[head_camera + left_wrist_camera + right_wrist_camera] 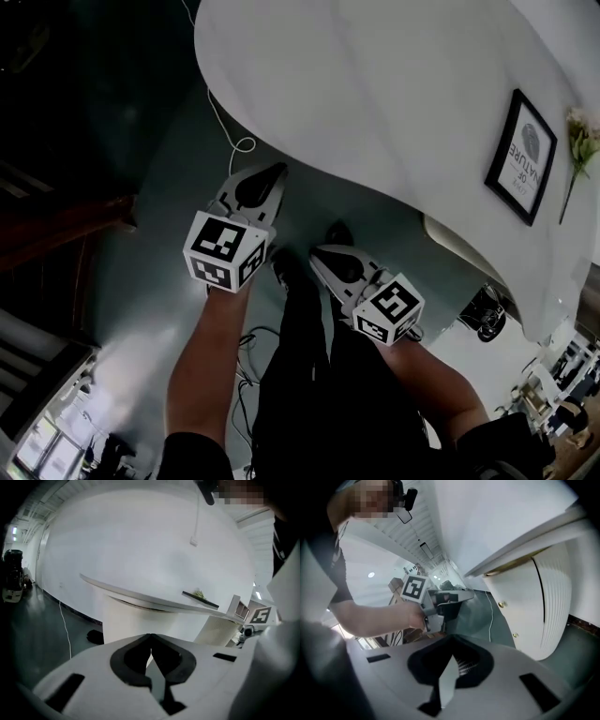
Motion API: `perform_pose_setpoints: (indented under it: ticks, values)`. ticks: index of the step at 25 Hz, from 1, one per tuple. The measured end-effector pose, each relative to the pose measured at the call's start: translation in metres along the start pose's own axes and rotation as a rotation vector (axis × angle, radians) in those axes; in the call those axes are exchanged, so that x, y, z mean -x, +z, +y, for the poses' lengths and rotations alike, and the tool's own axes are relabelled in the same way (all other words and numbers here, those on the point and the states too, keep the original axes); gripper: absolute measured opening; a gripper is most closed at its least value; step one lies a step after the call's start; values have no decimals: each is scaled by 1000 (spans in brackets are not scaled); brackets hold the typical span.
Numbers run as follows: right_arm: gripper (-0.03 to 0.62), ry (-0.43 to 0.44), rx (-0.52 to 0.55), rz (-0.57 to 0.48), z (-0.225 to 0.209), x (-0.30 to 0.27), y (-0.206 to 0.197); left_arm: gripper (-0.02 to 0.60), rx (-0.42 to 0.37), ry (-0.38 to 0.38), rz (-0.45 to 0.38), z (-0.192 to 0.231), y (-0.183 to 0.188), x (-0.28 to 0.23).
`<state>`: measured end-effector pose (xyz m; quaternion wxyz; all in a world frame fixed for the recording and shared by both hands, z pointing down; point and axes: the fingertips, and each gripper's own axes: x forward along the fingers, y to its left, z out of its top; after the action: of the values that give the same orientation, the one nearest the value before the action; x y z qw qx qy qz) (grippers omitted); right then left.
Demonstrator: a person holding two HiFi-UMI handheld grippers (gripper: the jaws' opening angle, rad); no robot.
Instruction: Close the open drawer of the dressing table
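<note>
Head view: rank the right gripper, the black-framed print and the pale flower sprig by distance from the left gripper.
1. Right gripper, close alongside.
2. Black-framed print, on the white tabletop, to the right.
3. Pale flower sprig, at the far-right edge.

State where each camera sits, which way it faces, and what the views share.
Head view: on the person's head, facing steeply down at the floor and dressing table; forearms, legs, left gripper and right gripper show.
Left gripper view: on the left gripper, facing along its shut fingers toward the table's edge from below; the right gripper shows at right.
Right gripper view: on the right gripper, facing along its fingers toward the left gripper and its forearm.
All three show the dressing table.
</note>
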<state>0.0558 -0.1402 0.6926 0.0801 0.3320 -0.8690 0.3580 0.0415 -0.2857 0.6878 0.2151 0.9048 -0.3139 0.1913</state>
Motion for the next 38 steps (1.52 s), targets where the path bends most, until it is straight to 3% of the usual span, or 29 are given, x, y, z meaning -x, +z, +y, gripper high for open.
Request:
perform_pose_setpoints:
  ticks: [4,11,18,22,27,30,38]
  values:
    - [6,14,6,-11,28,8,24,8,56,59,-17,-9,9,55]
    - [6,45,139,-27,97,36,97,8,120,143,-102,-38,58,157]
    - [6,55,270,-32,146,58,151,8,23,227,-214,-41,134,244]
    - [6,49,334,-42,174,64,175,8,8,251,-279,-41,159,295]
    - [6,57,407,-60,210,69,200,8,4,282,-356,-45,170,362]
    - [5,-7,458,-109,214,74,225,8,-4,306,-377,-42,167,395]
    - [5,-11,542,-216,222,93,286,8,8,386,-431,-45,159,437]
